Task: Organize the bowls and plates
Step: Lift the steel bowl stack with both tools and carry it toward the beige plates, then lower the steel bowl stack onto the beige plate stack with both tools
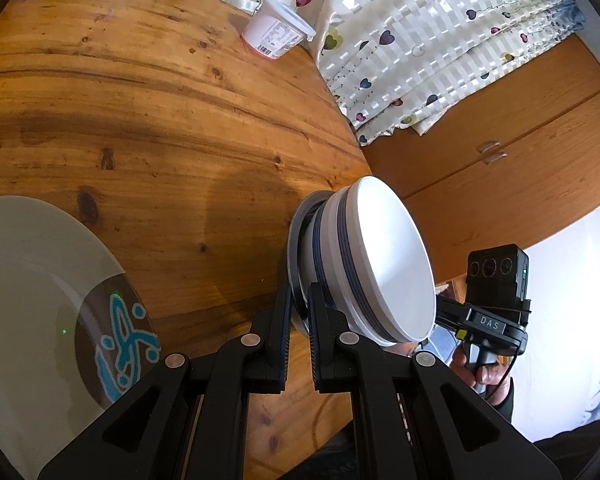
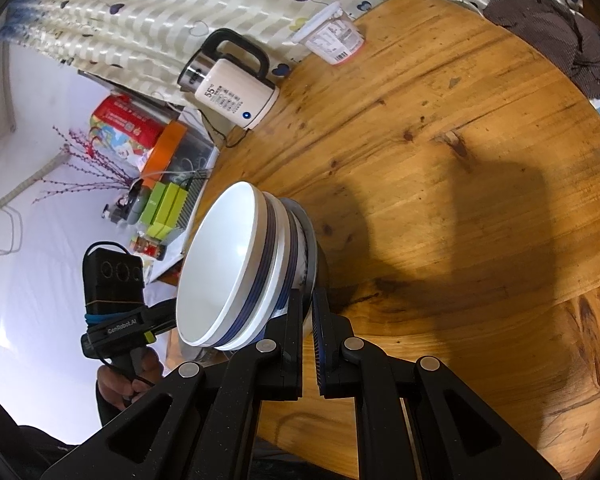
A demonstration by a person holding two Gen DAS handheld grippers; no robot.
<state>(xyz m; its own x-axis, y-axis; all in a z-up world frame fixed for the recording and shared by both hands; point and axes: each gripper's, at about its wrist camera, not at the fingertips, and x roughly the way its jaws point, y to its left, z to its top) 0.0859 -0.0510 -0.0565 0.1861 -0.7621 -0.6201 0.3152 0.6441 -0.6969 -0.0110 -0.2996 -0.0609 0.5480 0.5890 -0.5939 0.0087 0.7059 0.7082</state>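
Bowls [image 1: 380, 264], white with dark blue bands and nested in a stack, sit on a plate whose rim [image 1: 298, 240] both grippers pinch from opposite sides, so the stack hangs tilted over the edge of the round wooden desk [image 1: 160, 120]. The left gripper [image 1: 300, 312] has its jaws narrowed onto that rim; the right gripper [image 2: 309, 312] clamps it the same way. A larger plate with a blue pattern [image 1: 60, 300] lies flat on the desk at the left. Farther off stand a yoghurt tub [image 1: 278, 32] and a white electric kettle [image 2: 236, 88], near a heart-print curtain [image 1: 420, 40].
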